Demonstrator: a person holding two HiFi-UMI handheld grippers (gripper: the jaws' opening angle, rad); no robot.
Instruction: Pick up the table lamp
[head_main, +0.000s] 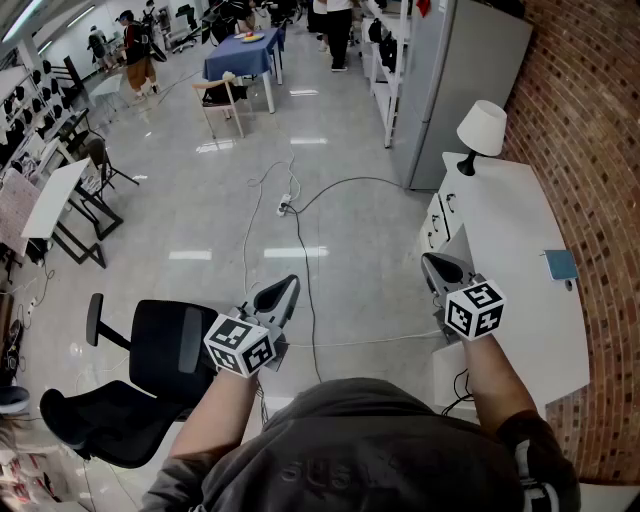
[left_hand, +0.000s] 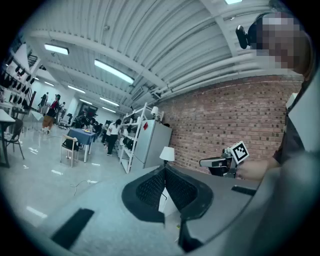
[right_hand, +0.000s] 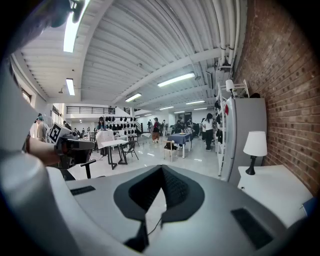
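Both tongs are pinched together and empty, the left tongs (head_main: 283, 293) out over open floor (head_main: 200, 230), the right tongs (head_main: 437, 266) beside the near end of the long white tabletop (head_main: 520, 300). The table lamp (head_main: 481, 133), with its white cone shade and thin black stem, stands upright well ahead of the right tongs at the tabletop's far end, nowhere near either. Likely risks: arriving with the tongs not yet spread would shove the top-heavy lamp over or off the edge, and pinching the soft shade instead of the stem could dent it or slip.
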